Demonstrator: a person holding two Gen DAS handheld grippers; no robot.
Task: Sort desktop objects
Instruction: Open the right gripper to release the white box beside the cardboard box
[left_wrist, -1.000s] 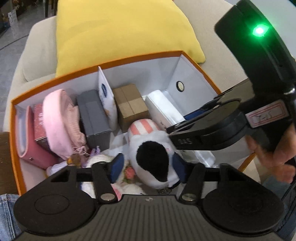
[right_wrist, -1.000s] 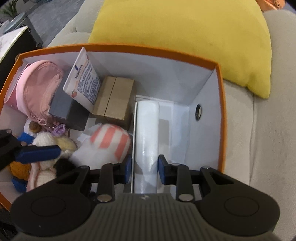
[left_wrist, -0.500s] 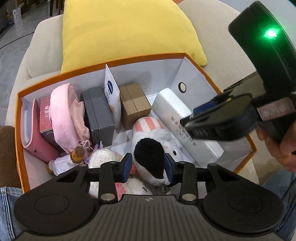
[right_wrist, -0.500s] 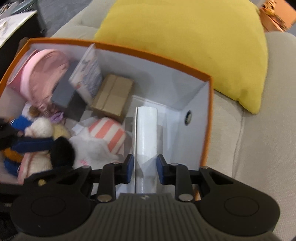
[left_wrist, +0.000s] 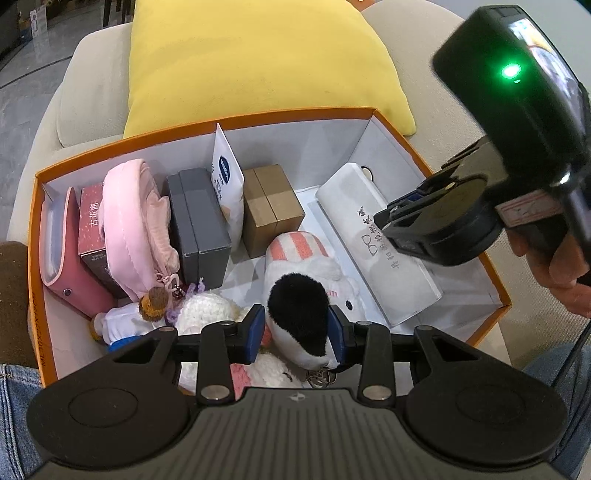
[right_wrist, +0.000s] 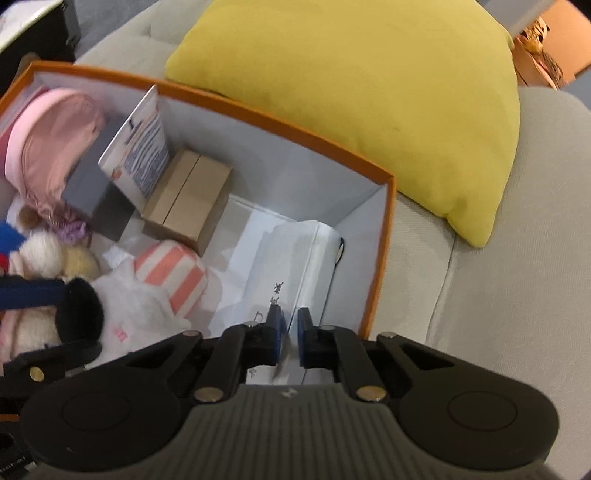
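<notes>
An orange box (left_wrist: 295, 112) with white inner walls sits on a beige sofa and holds the objects. My left gripper (left_wrist: 297, 328) is shut on a white plush toy (left_wrist: 295, 295); its blue pads press the toy's black patch from both sides. A long white glasses case (left_wrist: 369, 236) with dark lettering lies tilted along the box's right wall. My right gripper (right_wrist: 290, 328) points down over the case's (right_wrist: 295, 258) near end. Its jaws are closing, with only a thin edge of the case between the pads. In the left wrist view the right gripper (left_wrist: 399, 221) rests on the case.
Inside the box stand a pink pouch (left_wrist: 129, 221), a grey box (left_wrist: 195, 221), a white sachet (left_wrist: 225, 177), a brown carton (left_wrist: 273, 206), a red box (left_wrist: 92, 229) and a small doll (left_wrist: 147, 306). A yellow cushion (left_wrist: 258, 55) lies behind. A hand (left_wrist: 561, 273) grips the right tool.
The left jaws drew in onto the plush toy's black patch. The right jaws narrowed from straddling the case to a thin gap, and the right gripper rolled and shifted right.
</notes>
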